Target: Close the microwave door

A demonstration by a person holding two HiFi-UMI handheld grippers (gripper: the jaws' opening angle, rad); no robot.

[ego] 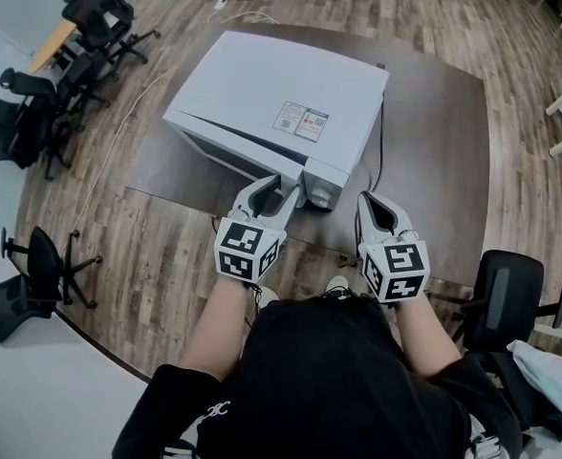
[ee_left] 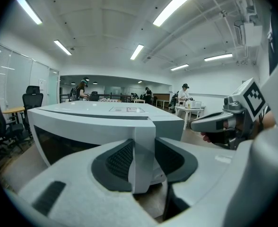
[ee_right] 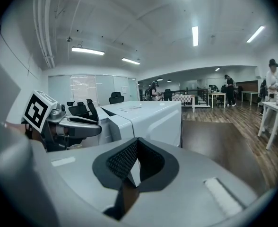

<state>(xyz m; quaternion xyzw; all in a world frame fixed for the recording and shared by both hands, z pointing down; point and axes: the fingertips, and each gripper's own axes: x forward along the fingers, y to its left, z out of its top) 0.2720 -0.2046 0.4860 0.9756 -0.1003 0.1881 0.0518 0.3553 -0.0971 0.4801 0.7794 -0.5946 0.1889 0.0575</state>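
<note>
Smooth, matt pale-grey microwave door (ee_left: pixel 96 126) and casing (ego: pixel 271 89), dark matt tabletop (ego: pixel 434 132), wood-grain plank floor (ego: pixel 157 256).

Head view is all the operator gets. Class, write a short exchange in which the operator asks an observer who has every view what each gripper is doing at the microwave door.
Operator: Is the left gripper actually on the door?
Observer: Yes. In the left gripper view, the door's free edge stands between the pads, and both are against it.
Operator: Does the right gripper hold anything?
Observer: No. The right gripper view shows its jaw tips together with nothing between them. The microwave lies beyond.
</note>
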